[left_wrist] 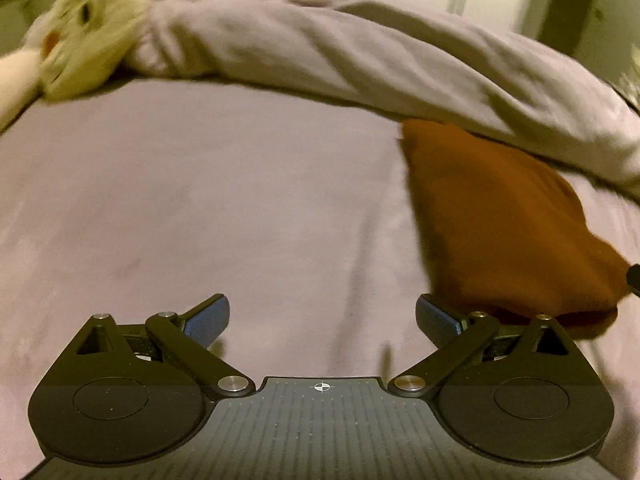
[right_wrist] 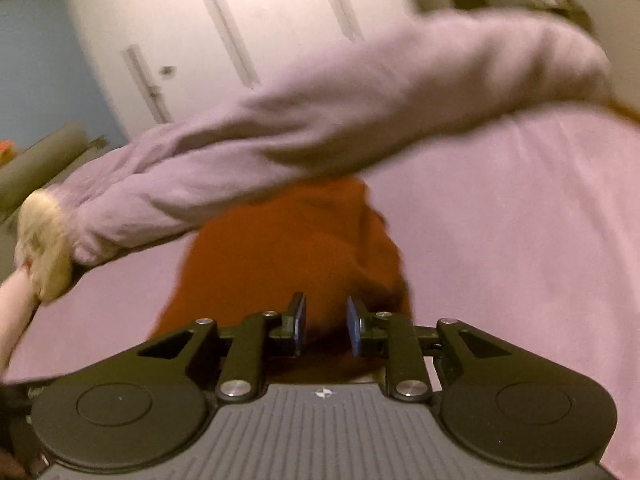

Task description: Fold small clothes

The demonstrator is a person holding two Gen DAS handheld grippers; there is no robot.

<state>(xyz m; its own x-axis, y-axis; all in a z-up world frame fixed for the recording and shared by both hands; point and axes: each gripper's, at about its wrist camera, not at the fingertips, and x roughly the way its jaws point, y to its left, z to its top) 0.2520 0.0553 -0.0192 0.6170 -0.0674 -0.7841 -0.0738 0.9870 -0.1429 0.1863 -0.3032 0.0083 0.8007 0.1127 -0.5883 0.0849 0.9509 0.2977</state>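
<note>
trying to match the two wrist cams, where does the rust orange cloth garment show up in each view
Left wrist view: the rust orange cloth garment lies right of centre on the lilac bedsheet, just beyond the open left gripper.
Right wrist view: it sits at centre, directly ahead of the right gripper.
Shared landmark: the bunched lilac blanket behind it.

Rust-orange cloth, lilac sheet, cream plush toy.

The left tool is matte black plastic with round side discs, silver rivets at the linkage joints, blue textured pads and a ribbed grey deck bearing a small crosshair mark. The right tool has the same build.
</note>
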